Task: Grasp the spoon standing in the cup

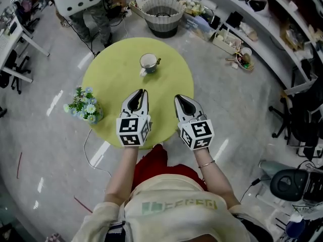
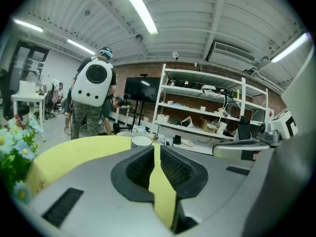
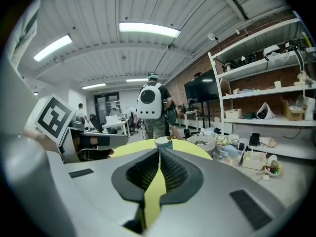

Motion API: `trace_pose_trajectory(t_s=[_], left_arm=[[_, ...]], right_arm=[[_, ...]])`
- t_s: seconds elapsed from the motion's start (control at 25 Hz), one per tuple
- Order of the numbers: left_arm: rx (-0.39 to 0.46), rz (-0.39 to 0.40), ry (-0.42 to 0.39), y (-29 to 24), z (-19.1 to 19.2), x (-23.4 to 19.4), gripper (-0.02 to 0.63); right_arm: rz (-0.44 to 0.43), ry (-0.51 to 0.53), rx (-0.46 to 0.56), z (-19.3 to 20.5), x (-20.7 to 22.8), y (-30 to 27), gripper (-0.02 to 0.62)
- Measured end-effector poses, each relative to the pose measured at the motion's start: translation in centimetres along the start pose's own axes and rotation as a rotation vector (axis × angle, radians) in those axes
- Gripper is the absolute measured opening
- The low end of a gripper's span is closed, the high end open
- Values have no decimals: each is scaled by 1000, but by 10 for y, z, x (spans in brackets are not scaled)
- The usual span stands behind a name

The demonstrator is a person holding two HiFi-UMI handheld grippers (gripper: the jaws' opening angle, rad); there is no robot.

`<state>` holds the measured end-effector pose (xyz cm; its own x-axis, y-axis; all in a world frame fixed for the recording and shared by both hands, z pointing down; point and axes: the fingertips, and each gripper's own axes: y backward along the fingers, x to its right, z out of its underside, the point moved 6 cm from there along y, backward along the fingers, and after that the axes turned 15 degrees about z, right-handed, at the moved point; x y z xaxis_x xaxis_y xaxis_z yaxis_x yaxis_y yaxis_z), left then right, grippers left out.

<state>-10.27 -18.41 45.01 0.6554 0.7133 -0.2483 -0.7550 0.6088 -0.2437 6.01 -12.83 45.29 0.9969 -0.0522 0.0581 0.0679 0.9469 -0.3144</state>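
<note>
Yellow-green round tabletop [image 1: 111, 74] with the task's things, seen from above at the start of the reach. One white cup [image 1: 148, 62] stands on the far half of the tabletop, near its middle line. One spoon [image 1: 157, 61] stands in the cup, its handle leaning out over the cup's right rim. The left gripper [image 1: 143, 92] and the right gripper [image 1: 177, 98] are side by side over the near half, both pointed toward the cup and well apart from it. Each gripper has its jaws pressed together with only a thin slit between the pads, and nothing is held in either.

Step in hand, as judged: the approach. No gripper has reached the cup, and the spoon is untouched.

Next move, as judged: one gripper must spread its jaws, travel across the tabletop to the cup, and bring the pads to either side of the handle above the rim before closing. The right gripper looks the better placed, since the handle leans to that side. The cup is light and could tip if the rim is nudged.

Count: one tabletop, one cup, one spoon, two grippers. One bunch of flowers [image 1: 83, 105] sits at the tabletop's left edge, and one woven basket [image 1: 162, 14] stands on the floor beyond.
</note>
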Motion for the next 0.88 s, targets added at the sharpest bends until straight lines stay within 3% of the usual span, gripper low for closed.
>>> trace_pose_trajectory(t_s=[0.76, 0.88], left_arm=[[-86, 49, -34, -68, -4, -40, 43], [-93, 52, -39, -78, -3, -46, 66]], right_arm=[[16, 11, -58, 4, -1, -63, 38], [23, 19, -68, 7, 2, -72, 38]])
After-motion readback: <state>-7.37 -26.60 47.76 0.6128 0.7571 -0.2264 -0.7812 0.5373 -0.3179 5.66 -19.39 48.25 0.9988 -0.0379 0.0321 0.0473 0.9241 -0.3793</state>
